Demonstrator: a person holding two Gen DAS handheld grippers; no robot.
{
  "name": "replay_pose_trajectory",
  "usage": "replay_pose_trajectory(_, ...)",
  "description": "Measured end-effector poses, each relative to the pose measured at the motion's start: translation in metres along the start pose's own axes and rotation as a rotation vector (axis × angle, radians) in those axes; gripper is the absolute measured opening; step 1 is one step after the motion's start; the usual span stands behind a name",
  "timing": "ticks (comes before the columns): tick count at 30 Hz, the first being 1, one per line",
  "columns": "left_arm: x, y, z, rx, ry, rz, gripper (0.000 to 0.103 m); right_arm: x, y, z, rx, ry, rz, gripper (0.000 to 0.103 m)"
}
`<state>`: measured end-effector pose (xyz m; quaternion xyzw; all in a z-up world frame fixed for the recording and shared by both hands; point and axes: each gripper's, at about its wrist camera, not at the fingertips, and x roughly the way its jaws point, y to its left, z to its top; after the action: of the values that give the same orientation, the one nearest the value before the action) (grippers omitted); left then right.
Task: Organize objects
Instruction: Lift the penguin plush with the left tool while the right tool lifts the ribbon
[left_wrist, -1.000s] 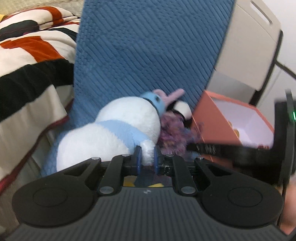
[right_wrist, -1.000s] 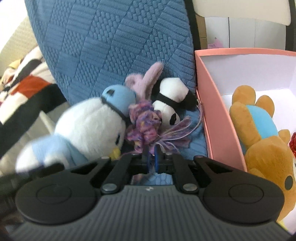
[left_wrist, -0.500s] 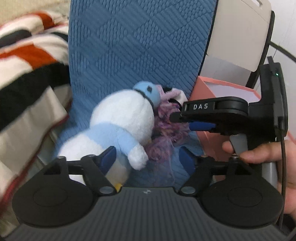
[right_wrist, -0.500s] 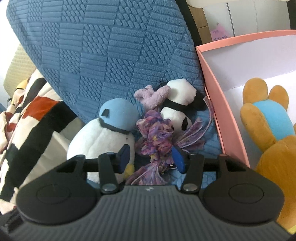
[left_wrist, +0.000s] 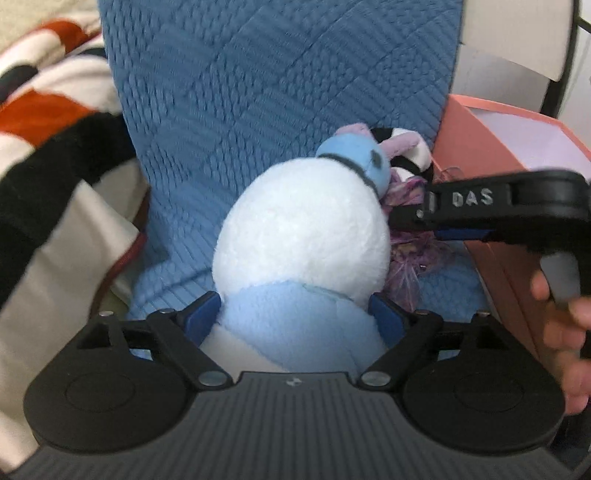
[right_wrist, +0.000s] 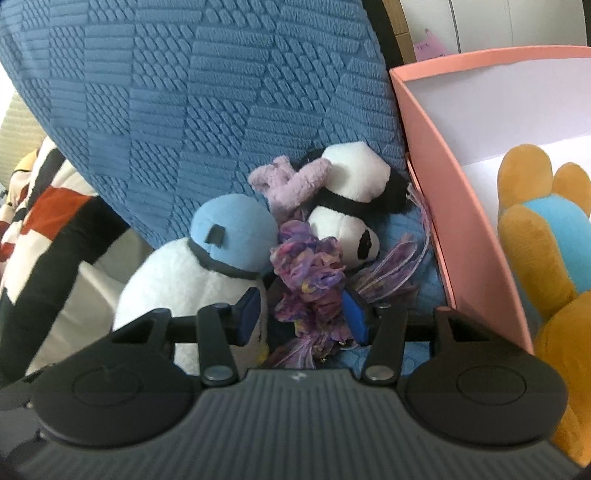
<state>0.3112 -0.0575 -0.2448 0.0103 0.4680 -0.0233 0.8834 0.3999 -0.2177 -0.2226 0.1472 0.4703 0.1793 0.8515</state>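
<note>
A white penguin plush (left_wrist: 303, 236) with a light blue cap lies against a blue cushion (left_wrist: 258, 92). My left gripper (left_wrist: 295, 317) straddles its lower body; the jaws are opening, with a blue pad on each side of the plush. Beside the penguin (right_wrist: 184, 273) sit a purple ruffled fabric bundle (right_wrist: 306, 266), a lilac plush piece (right_wrist: 291, 181) and a panda plush (right_wrist: 351, 173). My right gripper (right_wrist: 303, 314) stands open with the purple bundle between its pads. One of its fingers (left_wrist: 472, 199) reaches in from the right in the left wrist view.
A pink box (right_wrist: 461, 206) with a white inside stands right of the cushion and holds an orange and blue plush (right_wrist: 535, 236). A striped black, white and red blanket (left_wrist: 44, 147) lies at the left. A hand (left_wrist: 569, 325) holds the right gripper's handle.
Both grippers went from shut to open. The left one moved in over the penguin, which now fills the gap between its pads. The right one came closer to the purple bundle.
</note>
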Motion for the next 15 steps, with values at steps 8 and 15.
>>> replay_pose_trajectory(8,0.022,0.014,0.004,-0.099,0.066,-0.098,0.094,0.017,-0.001,-0.001,0.01,0.026,-0.038,0.041)
replay_pose_trajectory(15,0.016,0.013,-0.002,-0.13,0.02,-0.085,0.086,0.014,0.002,-0.004,-0.007,0.017,-0.046,0.01)
